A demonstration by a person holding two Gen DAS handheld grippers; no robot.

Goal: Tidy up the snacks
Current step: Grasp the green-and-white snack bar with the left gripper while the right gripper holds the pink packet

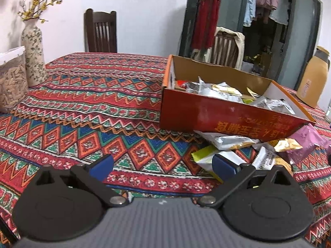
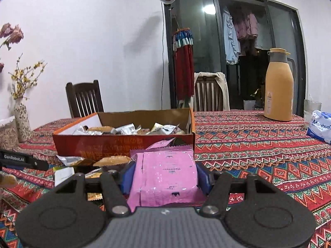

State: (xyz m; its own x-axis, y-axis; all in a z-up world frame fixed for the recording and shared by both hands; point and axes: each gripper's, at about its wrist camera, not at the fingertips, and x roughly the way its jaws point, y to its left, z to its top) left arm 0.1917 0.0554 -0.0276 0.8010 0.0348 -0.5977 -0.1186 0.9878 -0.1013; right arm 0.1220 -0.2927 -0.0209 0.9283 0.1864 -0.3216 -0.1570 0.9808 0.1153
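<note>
Between my right claw's point(image 2: 165, 177) blue pads sits a pink snack packet point(image 2: 165, 175), pinched by its sides and held clear of the tabletop point(image 2: 258, 148) — ready, I judge, for the orange box point(image 2: 124, 144) ahead. My left claw point(image 1: 163, 163) waits open and empty beside the loose packets point(image 1: 238, 144) — out of the way.

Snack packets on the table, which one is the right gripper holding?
The pink packet, clamped between the right gripper's blue pads. The silver, gold and green packets lie loose on the cloth in front of the orange box.
</note>
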